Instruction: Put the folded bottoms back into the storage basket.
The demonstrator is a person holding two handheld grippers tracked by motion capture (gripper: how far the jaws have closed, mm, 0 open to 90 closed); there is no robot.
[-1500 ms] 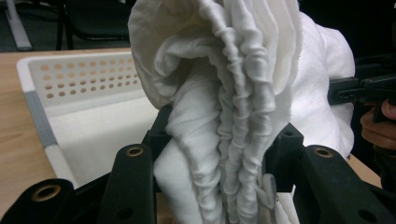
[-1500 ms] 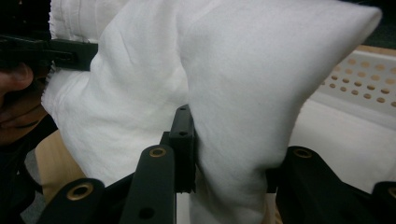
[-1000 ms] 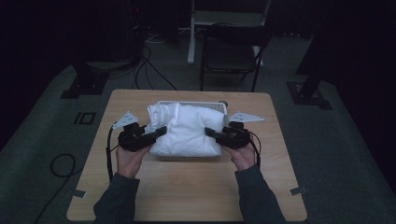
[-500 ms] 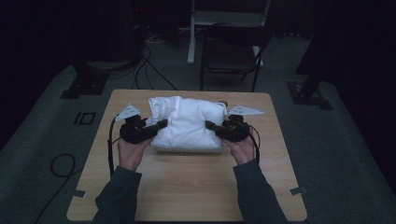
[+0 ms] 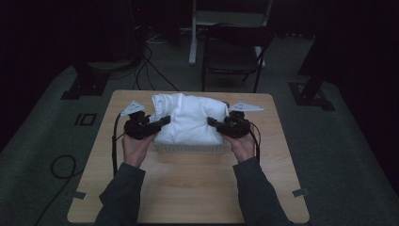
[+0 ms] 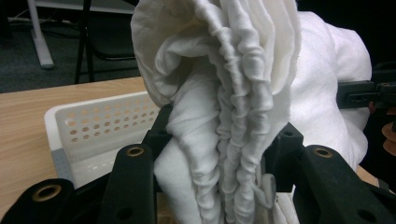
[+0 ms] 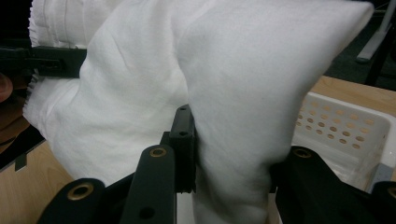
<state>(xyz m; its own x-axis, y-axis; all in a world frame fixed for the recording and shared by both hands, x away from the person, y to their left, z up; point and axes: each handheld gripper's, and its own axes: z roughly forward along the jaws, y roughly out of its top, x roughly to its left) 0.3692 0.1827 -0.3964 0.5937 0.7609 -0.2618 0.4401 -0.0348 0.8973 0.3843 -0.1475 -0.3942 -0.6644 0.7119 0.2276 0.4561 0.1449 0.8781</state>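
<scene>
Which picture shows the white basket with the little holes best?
The left gripper view: the basket shows its wall, rim and holes clearly. The right gripper view shows one holey corner beside the cloth. In the high view it's mostly hidden under the cloth, just its front edge.

My left gripper (image 5: 162, 121) and right gripper (image 5: 211, 123): matte black bodies, each topped by a pale grey three-cornered plate (image 5: 132, 108) and trailing a black cable (image 5: 114, 141). My jaws carry brass-ringed screw holes (image 6: 135, 151). I wear dark grey-blue long sleeves (image 5: 123, 193).
</scene>
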